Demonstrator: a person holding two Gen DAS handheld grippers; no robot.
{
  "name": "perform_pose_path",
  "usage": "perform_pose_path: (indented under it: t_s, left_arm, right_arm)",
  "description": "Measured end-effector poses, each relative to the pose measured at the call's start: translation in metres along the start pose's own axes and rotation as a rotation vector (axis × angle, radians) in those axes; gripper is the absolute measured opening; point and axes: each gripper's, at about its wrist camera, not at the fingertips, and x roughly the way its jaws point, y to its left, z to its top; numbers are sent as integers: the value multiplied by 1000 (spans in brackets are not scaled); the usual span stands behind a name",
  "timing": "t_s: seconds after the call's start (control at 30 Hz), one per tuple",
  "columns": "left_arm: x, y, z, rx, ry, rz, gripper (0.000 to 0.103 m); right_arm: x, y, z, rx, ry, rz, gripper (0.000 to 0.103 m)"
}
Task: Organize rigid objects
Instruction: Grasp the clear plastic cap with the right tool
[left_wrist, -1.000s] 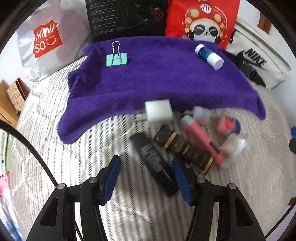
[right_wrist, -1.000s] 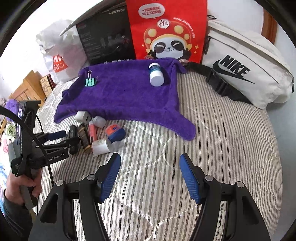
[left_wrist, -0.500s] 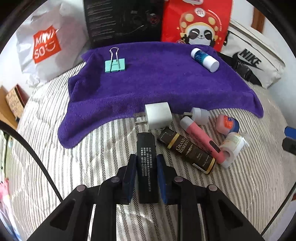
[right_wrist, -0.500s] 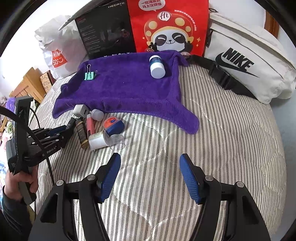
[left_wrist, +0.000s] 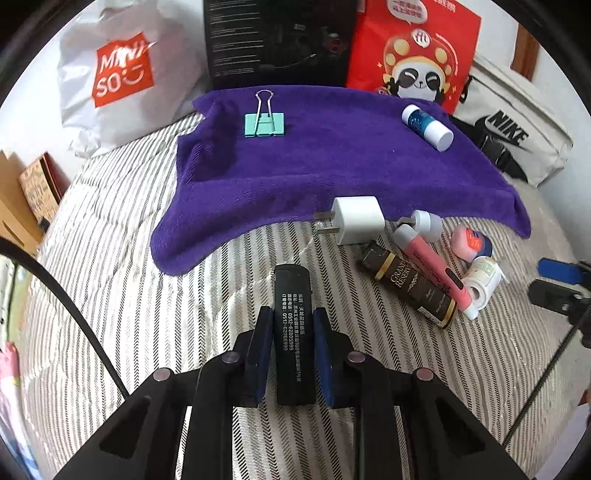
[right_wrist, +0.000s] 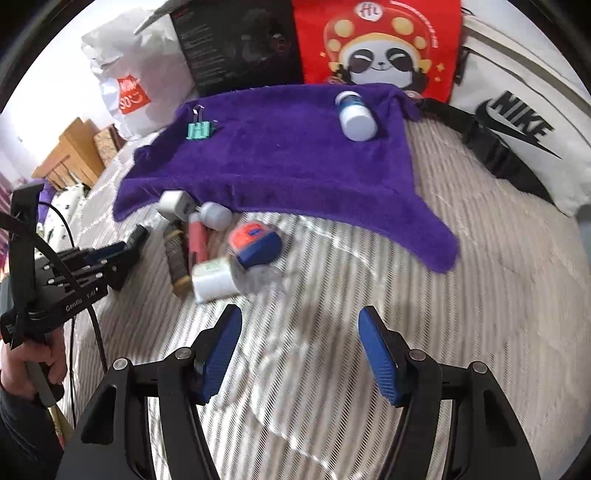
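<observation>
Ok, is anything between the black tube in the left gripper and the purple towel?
Nothing visible. The left gripper is shut on the black tube, and bare striped bedding leads to the purple towel; the white charger sits to the right.

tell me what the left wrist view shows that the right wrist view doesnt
Only the left wrist view shows the printed white text on the black rectangular case, with the left tongs shut on its sides.

Only the right wrist view shows the person's hand gripping the left tool's handle, wooden furniture past the bed, and the open, empty right tongs.

Both show the purple towel carrying the teal binder clip and the blue-and-white bottle, plus the white charger at the towel's near edge.
</observation>
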Motion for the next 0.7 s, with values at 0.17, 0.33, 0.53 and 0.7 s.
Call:
perform_pose_path:
  t_s: [0.17, 0.33, 0.53, 0.7]
  left_arm:
    - [0, -5, -2, 10, -13, 24, 21]
    - [0, -2, -2, -5, -16, 12, 22]
    - [0, -2, -2, -10, -20, 17, 22]
    - [0, -2, -3, -11, -26, 14, 22]
  right_arm:
    - [15, 1, 8, 19, 4, 13, 64]
    - [27, 8, 13, -15, 22, 4, 58]
    - [38, 14, 13, -63, 36, -27, 45]
    - [39, 19, 12, -104, 4, -68, 27]
